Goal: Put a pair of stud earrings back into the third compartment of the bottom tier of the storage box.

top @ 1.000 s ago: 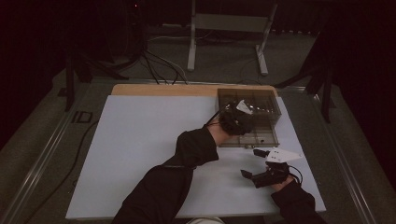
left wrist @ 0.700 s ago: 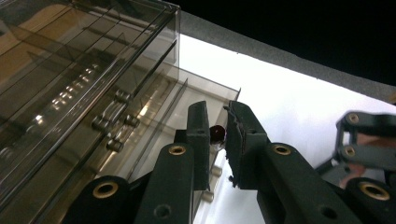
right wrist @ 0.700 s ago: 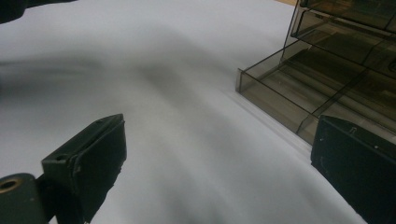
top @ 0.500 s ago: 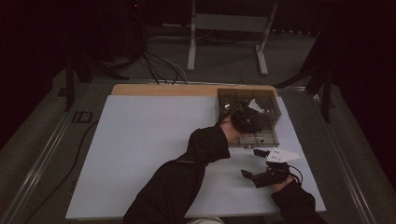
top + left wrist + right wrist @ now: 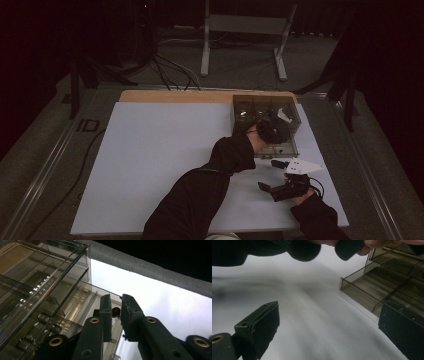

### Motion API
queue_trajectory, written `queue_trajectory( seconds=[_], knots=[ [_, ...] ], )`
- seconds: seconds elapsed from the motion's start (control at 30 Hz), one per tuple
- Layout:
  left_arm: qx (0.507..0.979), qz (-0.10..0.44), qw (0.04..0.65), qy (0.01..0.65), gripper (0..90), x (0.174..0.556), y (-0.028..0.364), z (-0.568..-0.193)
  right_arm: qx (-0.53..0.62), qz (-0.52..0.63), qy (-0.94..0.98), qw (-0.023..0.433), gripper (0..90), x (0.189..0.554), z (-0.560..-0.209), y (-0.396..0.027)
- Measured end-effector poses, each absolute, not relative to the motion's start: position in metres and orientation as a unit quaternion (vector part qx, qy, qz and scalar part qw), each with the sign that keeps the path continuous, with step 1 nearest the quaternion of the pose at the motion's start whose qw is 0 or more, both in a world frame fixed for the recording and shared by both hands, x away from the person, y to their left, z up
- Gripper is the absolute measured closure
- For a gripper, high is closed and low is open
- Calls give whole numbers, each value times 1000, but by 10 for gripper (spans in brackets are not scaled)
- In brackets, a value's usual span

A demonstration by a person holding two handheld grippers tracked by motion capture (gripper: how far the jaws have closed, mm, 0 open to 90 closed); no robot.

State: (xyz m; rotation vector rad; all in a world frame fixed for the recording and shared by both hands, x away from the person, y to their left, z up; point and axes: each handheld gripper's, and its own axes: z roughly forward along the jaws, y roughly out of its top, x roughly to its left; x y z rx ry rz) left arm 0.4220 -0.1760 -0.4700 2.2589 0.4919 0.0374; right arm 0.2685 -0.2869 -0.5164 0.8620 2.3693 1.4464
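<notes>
- Landmark: smoked clear compartment box [image 5: 266,122], sitting at the far right of the white board [image 5: 150,165].
- Left gripper [image 5: 272,131] is over the box, above its near compartments; sleeve reaches in from the near side.
- Left gripper view: jaws nearly together, with a small dark red bead [image 5: 115,311] pinched in the narrow gap between the pads (box walls and dividers just behind it, to the left in that view).
- Which compartment sits under the bead: cannot tell.
- Right gripper [image 5: 275,175] lies on the board just near of the box's near right corner, apart from it.
- Right gripper view: jaws spread wide, nothing between them, only bare board; box corner [image 5: 372,293] is ahead on the right.
</notes>
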Motion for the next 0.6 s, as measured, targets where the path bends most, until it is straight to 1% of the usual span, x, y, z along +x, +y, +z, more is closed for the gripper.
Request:
queue_trajectory(
  seconds=[0.07,0.13,0.2,0.27,0.33,0.4,0.5,0.57,0.6],
  knots=[
    [893,17,405,198,792,424,-178,-470,295,494,810,117,36,269,-517,-287],
    [892,21,406,200,716,425,-179,-470,295,494,809,116,36,268,-517,-287],
    [891,26,407,198,688,424,-179,-469,296,495,809,116,36,268,-517,-287],
    [888,30,410,204,628,423,-177,-467,296,495,809,116,36,268,-517,-288],
    [885,31,416,209,597,422,-174,-463,295,495,809,116,36,268,-517,-288],
    [882,32,421,212,532,420,-170,-459,295,495,809,117,36,269,-517,-288],
    [880,25,425,210,472,416,-165,-454,295,493,810,116,36,268,-517,-287],
    [880,33,424,210,443,411,-160,-450,294,493,811,116,36,268,-517,-286],
    [880,34,423,215,411,409,-156,-448,293,493,811,116,36,268,-517,-286]
  ],
)
